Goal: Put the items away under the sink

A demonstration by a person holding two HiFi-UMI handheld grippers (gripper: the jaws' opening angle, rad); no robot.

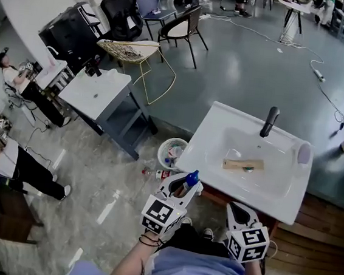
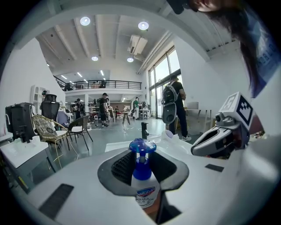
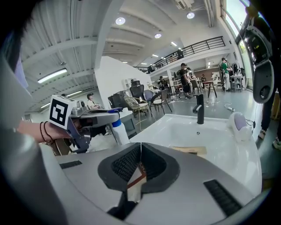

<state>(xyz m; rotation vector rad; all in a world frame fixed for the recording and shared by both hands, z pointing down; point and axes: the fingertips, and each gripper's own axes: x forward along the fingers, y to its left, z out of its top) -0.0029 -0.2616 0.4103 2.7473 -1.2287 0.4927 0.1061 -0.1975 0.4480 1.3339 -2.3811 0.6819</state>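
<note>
Grey polished floor [image 1: 246, 68] runs through a big open hall, and a white sink [image 1: 204, 137] stands in the foreground.

At the sink's front left corner, the left gripper [image 1: 184, 187] is clamped on a white pump bottle [image 2: 144, 184]. Its dark pads press the bottle's shoulder from both sides. The blue pump head stands upright above the jaws, and the bottle is held clear of the sink's rim.

Just beside it, at the sink's front edge, the right gripper [image 3: 140, 159] has its jaws closed together with nothing between them. It points across the basin.

Inside the basin lies a flat wooden piece [image 1: 242, 165], well apart from both grippers. A black faucet [image 1: 270, 121] rises at the sink's back edge. A pale lilac item [image 1: 303, 152] sits on the right rim; what it is cannot be told. Brown wooden boards [image 1: 320, 241] show below the sink's front right.

Left of the sink, a small white bin [image 1: 171, 152] stands on the floor, with a plastic bottle [image 1: 156, 173] lying beside it. Farther left of the sink are a white table [image 1: 94, 92] and a wire chair [image 1: 135, 53].
</note>
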